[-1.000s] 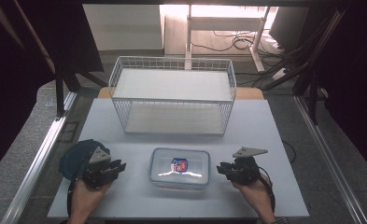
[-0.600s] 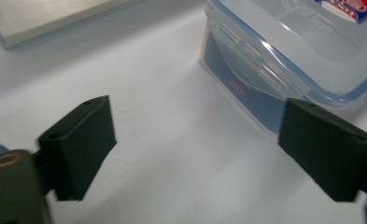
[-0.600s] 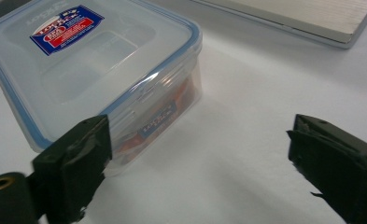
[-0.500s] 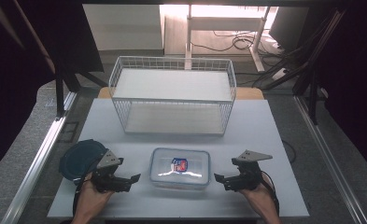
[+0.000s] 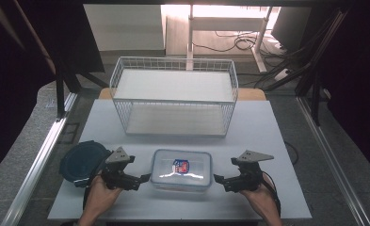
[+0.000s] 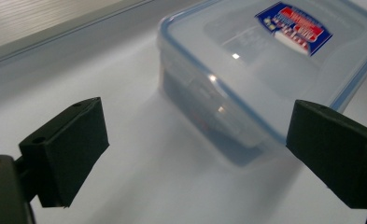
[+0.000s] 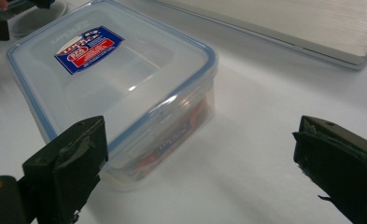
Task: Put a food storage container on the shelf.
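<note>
A clear plastic box point(image 5: 181, 169) with a blue-rimmed lid and a red and blue label lies near the table's front edge. My left gripper point(image 5: 142, 181) is just left of it and open, pointing at its short side. In the left gripper view the box point(image 6: 265, 60) lies just ahead of the gripper point(image 6: 200, 158), touching neither pad. My right gripper point(image 5: 219, 181) is open just right of the box. The right gripper view has the box point(image 7: 111, 79) ahead to the left of the gripper point(image 7: 200, 172). Both grippers' jaws have just been opening, with nothing pressed between them.
A dark blue round lid point(image 5: 81, 162) lies on the table behind my left hand. A white wire basket point(image 5: 173, 94) stands at the back middle of the white table point(image 5: 267, 132). A metal rail point(image 5: 46, 146) runs along the left side.
Both grippers' jaws have spread wide. My left hand has moved right, toward the box. My right hand has kept its place.
</note>
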Action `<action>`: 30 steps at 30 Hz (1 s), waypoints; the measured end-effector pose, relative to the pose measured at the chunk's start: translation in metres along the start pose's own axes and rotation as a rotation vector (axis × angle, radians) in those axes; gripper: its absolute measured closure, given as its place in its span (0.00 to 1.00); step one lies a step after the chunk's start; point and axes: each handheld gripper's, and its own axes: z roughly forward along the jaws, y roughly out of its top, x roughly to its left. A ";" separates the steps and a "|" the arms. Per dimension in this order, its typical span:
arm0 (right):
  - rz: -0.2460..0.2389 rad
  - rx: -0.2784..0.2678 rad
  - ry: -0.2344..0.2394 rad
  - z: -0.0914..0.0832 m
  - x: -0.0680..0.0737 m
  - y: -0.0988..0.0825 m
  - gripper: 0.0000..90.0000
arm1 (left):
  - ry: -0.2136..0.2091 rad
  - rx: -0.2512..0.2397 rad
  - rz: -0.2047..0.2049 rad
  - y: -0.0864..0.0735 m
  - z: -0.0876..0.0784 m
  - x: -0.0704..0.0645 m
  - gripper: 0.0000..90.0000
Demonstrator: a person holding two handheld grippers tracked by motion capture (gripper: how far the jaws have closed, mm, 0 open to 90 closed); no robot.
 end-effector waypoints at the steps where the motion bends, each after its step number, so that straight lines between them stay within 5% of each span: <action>1: -0.001 0.001 0.002 0.001 0.002 0.001 0.03 | -0.009 0.004 -0.004 0.003 0.003 0.000 0.05; 5: 0.009 0.019 0.010 0.008 0.009 0.006 0.02 | -0.034 0.035 0.000 0.014 0.015 -0.001 0.04; 11: 0.052 0.073 0.086 0.023 0.014 0.012 0.00 | -0.069 0.081 0.010 0.023 0.032 -0.003 0.00; 17: 0.095 0.127 0.154 0.038 0.013 0.014 0.00 | -0.165 0.092 -0.075 0.025 0.044 0.007 0.00; 19: 0.139 0.155 0.218 0.048 0.012 0.012 0.00 | -0.276 0.115 -0.128 0.021 0.053 0.012 0.00; 21: 0.170 0.179 0.238 0.053 0.012 0.011 0.00 | -0.298 0.108 -0.170 0.018 0.056 0.013 0.00; 26: 0.277 0.213 0.279 0.056 0.007 0.008 0.02 | -0.335 0.154 -0.197 0.013 0.054 0.012 0.00; 30: 0.264 0.206 0.266 0.046 0.007 0.009 0.15 | -0.350 0.140 -0.198 0.007 0.040 0.013 0.12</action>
